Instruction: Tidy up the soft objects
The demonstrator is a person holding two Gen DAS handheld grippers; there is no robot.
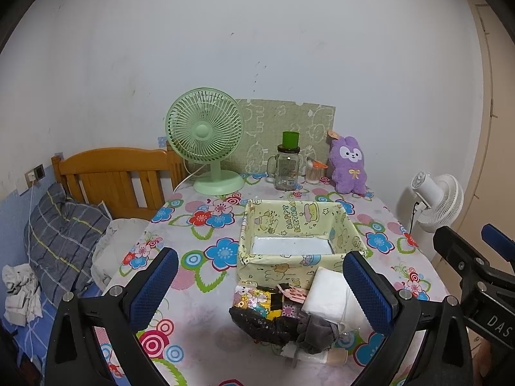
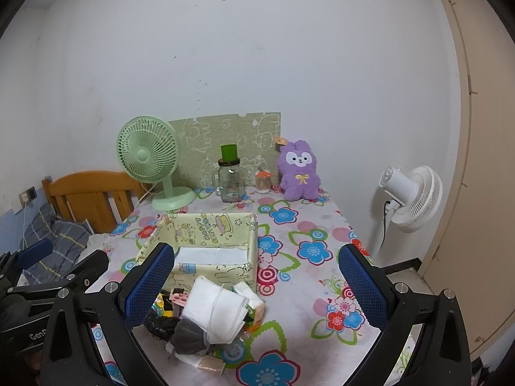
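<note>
White-walled room, desk [image 1: 206,347] under floral cloth, bed with wooden headboard [image 1: 112,177] off to the left. Along the far edge: green fan [image 1: 206,138], glass jar [image 1: 287,169] with green cap, purple plush bunny [image 1: 349,164]; white fan [image 2: 408,197] on the floor to the right. Mid-desk, yellow fabric box [image 1: 296,241], open top, nothing inside but the pale bottom. Pile of soft objects [image 1: 289,315] just in front of the box, touching its near wall: folded white cloth [image 2: 215,308], dark grey cloth [image 2: 190,337], black crinkled piece [image 1: 257,321], colourful packets. Left claw [image 1: 260,283] spread wide, holding nothing, hovering above the pile. Right claw [image 2: 257,280] also wide and holding nothing, just beside the left, pile at its lower left.
</note>
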